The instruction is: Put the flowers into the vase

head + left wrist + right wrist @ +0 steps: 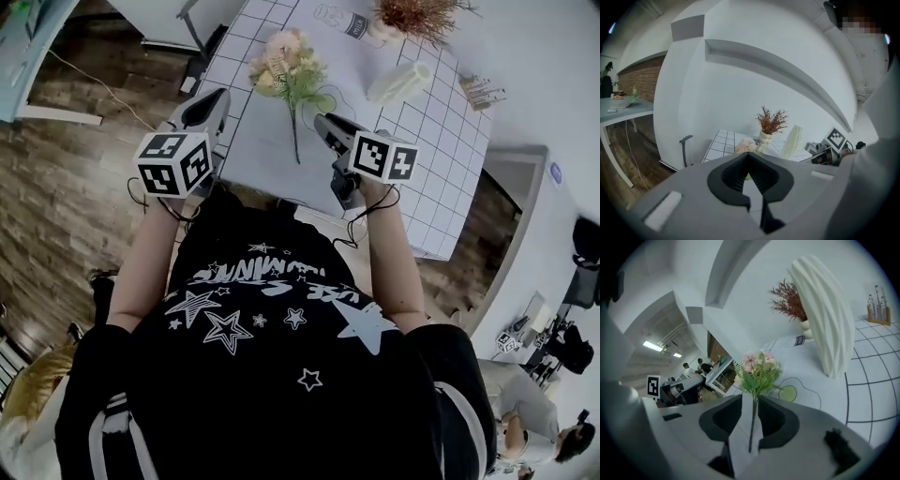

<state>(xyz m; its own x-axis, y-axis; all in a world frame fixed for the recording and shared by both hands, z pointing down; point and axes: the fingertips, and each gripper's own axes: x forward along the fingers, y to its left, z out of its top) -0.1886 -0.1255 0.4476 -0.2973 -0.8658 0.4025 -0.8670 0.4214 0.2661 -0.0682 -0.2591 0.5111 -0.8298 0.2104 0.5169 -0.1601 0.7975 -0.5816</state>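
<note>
We hold the right claw with its jaws apart. The thin stem of the flowers shows in the gap, and neither pad presses on it. The bunch lies flat on the tabletop, blooms pointing away from us. The left claw is closed on nothing, by the tabletop's left edge.

We see several ways this could fail:

- **The grip:** the stem sits nearer one jaw than the other, so a close could roll it aside or catch only its bare end.
- **The lift:** if we pinch that low, we expect the heavy blooms to swing the bunch round in the pads.
- **The insertion:** the ribbed vase stands well apart to the right, tall and probably light. A swinging stem that hits its rim could topple it, since our left claw is not steadying it.
- **The wrong target:** the pot of dried sprigs beyond is already full, and we must not aim for it
</note>
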